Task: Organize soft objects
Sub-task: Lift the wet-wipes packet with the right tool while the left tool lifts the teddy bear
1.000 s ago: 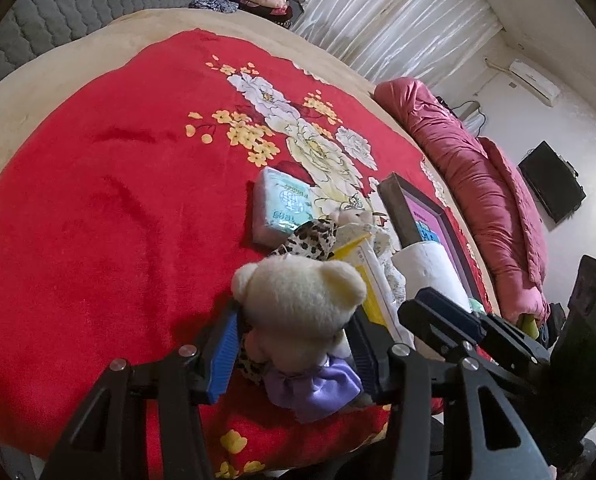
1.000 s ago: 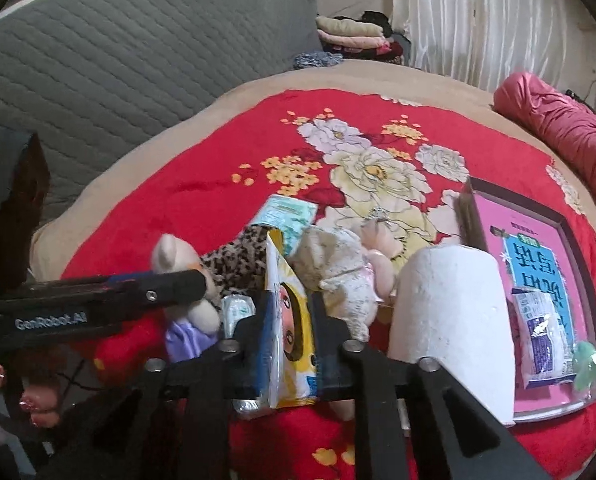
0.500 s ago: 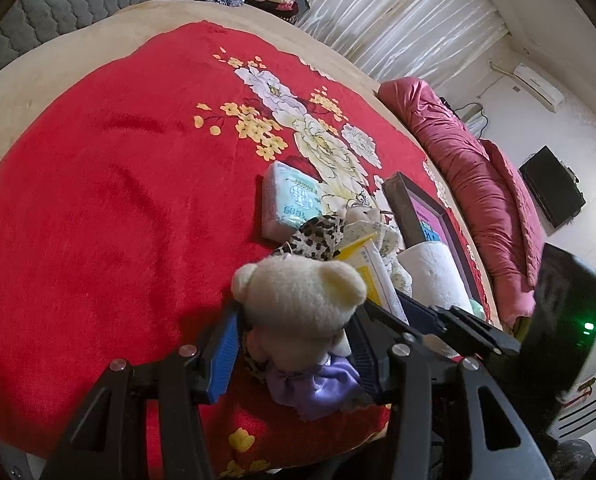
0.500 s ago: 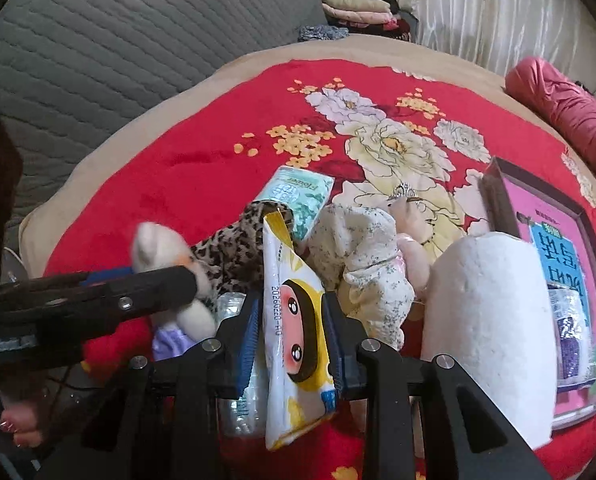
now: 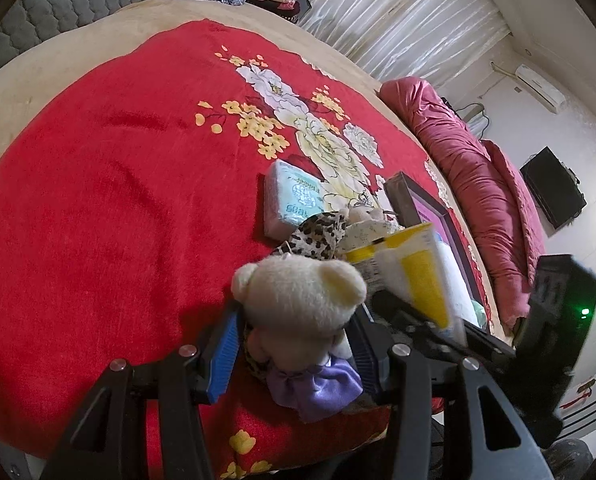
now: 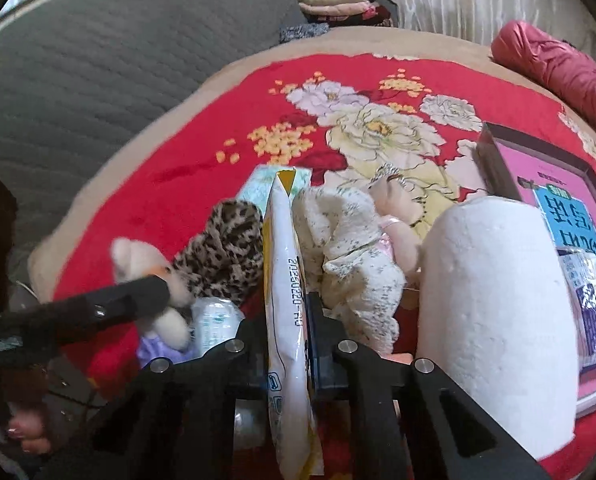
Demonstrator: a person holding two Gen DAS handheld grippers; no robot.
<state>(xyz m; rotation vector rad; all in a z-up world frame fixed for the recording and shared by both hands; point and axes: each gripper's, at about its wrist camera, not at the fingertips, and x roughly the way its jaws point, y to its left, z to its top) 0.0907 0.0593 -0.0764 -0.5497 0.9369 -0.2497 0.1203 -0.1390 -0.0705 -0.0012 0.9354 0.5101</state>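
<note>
My left gripper [image 5: 294, 344] is shut on a cream teddy bear [image 5: 301, 308] with a purple bow, held just above the red blanket's near edge. The bear also shows in the right wrist view [image 6: 146, 260]. My right gripper [image 6: 288, 320] is shut on a yellow-and-white wipes pack [image 6: 286, 280], held edge-on; the pack also shows in the left wrist view [image 5: 409, 276]. A leopard-print soft item [image 6: 222, 256], a speckled cream cloth [image 6: 349, 248], a small pink doll [image 6: 393, 208] and a teal tissue pack [image 5: 294, 200] lie just beyond.
A white paper roll [image 6: 493, 312] lies right of the pile. A framed tray [image 6: 493, 152] with a pink-and-blue box stands beyond it. The red floral blanket [image 5: 98, 184] stretches left. A rolled maroon quilt [image 5: 477, 184] lies at the right. Folded clothes [image 6: 333, 4] sit at the back.
My right gripper has lifted the wipes pack and turned it edge-on. My left gripper still holds the bear and has barely moved.
</note>
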